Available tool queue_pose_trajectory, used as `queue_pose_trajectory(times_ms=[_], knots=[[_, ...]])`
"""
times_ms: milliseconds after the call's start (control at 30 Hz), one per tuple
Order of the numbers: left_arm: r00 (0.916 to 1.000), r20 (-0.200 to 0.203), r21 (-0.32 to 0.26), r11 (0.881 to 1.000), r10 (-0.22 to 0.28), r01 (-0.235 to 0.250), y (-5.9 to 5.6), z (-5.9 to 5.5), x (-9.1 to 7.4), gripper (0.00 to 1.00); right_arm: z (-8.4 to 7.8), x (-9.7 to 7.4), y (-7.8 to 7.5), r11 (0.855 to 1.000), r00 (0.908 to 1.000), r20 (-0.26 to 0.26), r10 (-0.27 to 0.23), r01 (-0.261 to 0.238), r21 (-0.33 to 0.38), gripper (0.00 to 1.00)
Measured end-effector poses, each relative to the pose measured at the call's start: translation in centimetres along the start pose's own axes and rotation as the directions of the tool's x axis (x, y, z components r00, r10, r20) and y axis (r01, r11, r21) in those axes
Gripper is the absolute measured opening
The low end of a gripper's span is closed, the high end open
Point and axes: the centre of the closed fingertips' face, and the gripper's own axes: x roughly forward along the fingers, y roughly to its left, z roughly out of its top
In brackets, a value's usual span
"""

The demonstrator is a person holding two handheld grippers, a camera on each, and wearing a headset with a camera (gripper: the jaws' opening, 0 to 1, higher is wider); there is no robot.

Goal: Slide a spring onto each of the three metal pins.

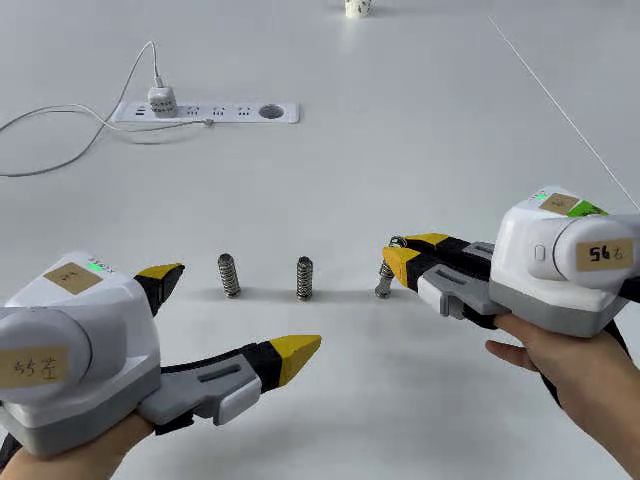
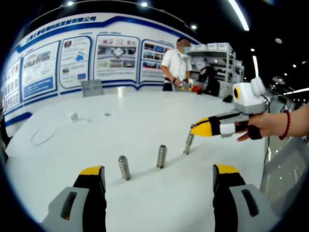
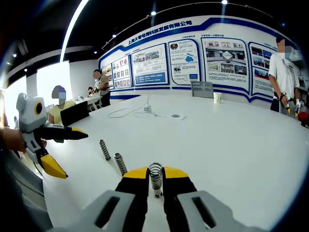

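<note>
Three metal pins stand in a row on the white table, each with a spring on it: the left spring (image 1: 229,275), the middle spring (image 1: 304,278) and the right spring (image 1: 385,281), which leans. My right gripper (image 1: 405,255) is shut on the right spring (image 3: 155,176), which sits between its yellow tips, with the pin's foot just below. My left gripper (image 1: 235,312) rests near the table's front, open and holding nothing, a little short of the left spring (image 2: 124,167) and the middle spring (image 2: 161,156). The right gripper (image 2: 205,128) meets the right spring (image 2: 188,143).
A white power strip (image 1: 205,112) with a plugged charger and a looping cable lies at the back left. A paper cup (image 1: 358,8) stands at the far edge. People stand and sit beyond the table.
</note>
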Motion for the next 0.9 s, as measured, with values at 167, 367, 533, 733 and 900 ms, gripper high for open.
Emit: queue_pose_trajectory(times_ms=[167, 367, 533, 733, 900], knots=[[1.0000, 0.006, -0.006, 1.000, 0.000, 0.000, 0.0, 0.1, 0.0, 0.93, -0.5, 0.3, 0.0, 1.000, 0.9999, -0.016, 0.001, -0.001, -0.002, 0.12], [1.0000, 0.007, -0.007, 1.000, 0.001, -0.001, 0.0, 0.1, 0.0, 0.93, -1.2, 0.6, 0.0, 1.000, 0.9995, -0.031, 0.000, 0.000, 0.005, 0.12], [0.9999, -0.010, 0.005, 1.000, 0.004, -0.004, 0.1, -0.2, 0.0, 0.91, -1.8, 0.8, 0.0, 1.000, 0.9991, -0.042, -0.004, 0.005, 0.002, 0.12], [0.9999, -0.012, 0.004, 1.000, 0.006, -0.006, 0.2, -0.3, 0.0, 0.90, -2.3, 1.0, 0.0, 1.000, 0.9987, -0.051, -0.007, 0.006, -0.002, 0.12], [0.9999, -0.015, 0.005, 1.000, 0.004, -0.004, 0.3, -0.3, 0.0, 0.89, -2.5, 1.1, 0.0, 1.000, 0.9986, -0.052, -0.012, 0.012, 0.000, 0.12]])
